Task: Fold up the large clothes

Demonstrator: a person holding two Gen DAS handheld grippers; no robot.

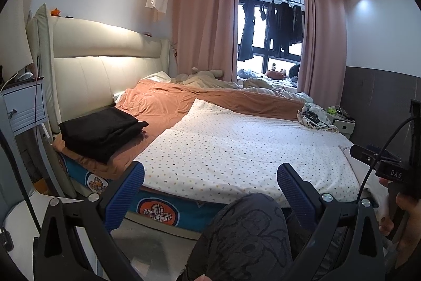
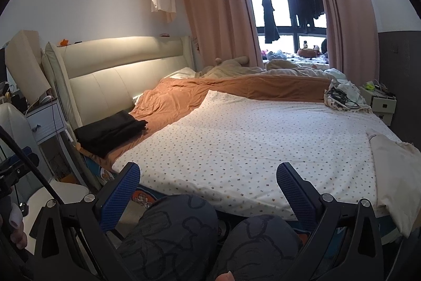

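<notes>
A stack of folded black clothes (image 1: 101, 132) (image 2: 111, 132) lies on the orange sheet at the bed's near left corner, by the headboard. A white dotted sheet (image 1: 236, 146) (image 2: 252, 146) is spread flat over the near half of the bed. My left gripper (image 1: 210, 175) is open and empty, held off the bed's front edge above a person's knee (image 1: 244, 233). My right gripper (image 2: 208, 174) is open and empty too, over both knees (image 2: 179, 233), short of the dotted sheet's edge. The right gripper's body (image 1: 381, 162) shows at the far right of the left wrist view.
An orange sheet (image 1: 168, 102) covers the bed's far left part, with rumpled beige bedding (image 2: 236, 67) behind it. A crumpled cloth with a black cable (image 2: 342, 96) sits at the far right. Nightstands (image 1: 23, 104) (image 2: 381, 104) flank the bed. A cream cloth (image 2: 394, 175) hangs off the near right corner.
</notes>
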